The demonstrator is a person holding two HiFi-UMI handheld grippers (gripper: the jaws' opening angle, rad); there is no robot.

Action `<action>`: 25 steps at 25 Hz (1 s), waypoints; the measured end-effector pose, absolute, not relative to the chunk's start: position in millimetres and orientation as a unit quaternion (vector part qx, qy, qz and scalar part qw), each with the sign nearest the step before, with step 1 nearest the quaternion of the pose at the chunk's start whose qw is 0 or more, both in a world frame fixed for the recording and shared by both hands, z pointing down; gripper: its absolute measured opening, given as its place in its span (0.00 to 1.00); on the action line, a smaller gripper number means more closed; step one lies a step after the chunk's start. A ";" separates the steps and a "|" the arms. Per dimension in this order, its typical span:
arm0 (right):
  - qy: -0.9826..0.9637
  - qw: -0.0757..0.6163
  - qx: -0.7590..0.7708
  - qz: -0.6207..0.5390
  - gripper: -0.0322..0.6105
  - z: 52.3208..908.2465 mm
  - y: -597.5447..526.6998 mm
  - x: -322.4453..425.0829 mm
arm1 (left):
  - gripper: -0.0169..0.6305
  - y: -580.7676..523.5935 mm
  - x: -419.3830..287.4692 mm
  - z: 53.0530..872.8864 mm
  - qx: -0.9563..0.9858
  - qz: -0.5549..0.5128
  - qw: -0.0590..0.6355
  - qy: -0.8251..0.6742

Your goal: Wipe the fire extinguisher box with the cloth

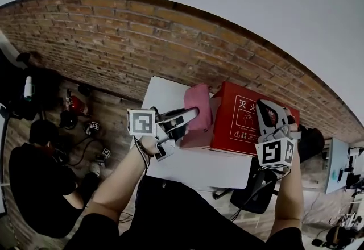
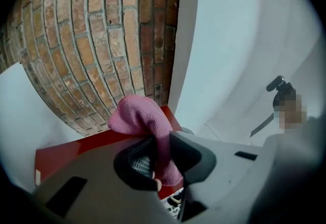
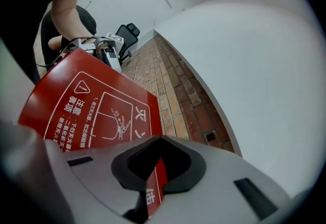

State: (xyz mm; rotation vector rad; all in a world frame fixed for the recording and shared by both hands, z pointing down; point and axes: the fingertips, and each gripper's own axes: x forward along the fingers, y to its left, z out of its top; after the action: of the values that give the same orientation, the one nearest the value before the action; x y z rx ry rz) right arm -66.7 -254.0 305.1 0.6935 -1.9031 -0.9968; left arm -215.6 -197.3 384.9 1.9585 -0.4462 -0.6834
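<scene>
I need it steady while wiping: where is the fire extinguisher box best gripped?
Likely the fire extinguisher box by its thin right-hand panel edge, from the right, as the right gripper does: flat, thin, and clear of the pink cloth.

I'm in a lab-like workroom: bare brick wall across the top of my head view, white table at centre, black office chair lower right, cables and gear on the floor at left, a screen at the right edge
</scene>
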 end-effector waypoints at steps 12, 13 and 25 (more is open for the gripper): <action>-0.764 0.441 0.262 -0.390 0.08 310.8 -250.6 -71.1 | 0.17 -221.7 -185.9 384.2 0.836 -0.194 0.493 -0.143; -0.764 0.441 0.263 -0.390 0.08 310.8 -250.7 -71.0 | 0.17 -222.2 -185.0 381.9 0.841 -0.189 0.487 -0.141; -0.764 0.444 0.270 -0.382 0.08 311.5 -254.2 -69.4 | 0.17 -226.3 -176.6 383.0 0.859 -0.174 0.466 -0.121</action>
State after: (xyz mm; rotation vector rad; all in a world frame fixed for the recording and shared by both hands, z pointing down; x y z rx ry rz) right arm -69.4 -254.2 311.5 0.6698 -1.8953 -0.9474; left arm -176.6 -226.3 383.0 2.1099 -0.2961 -0.4264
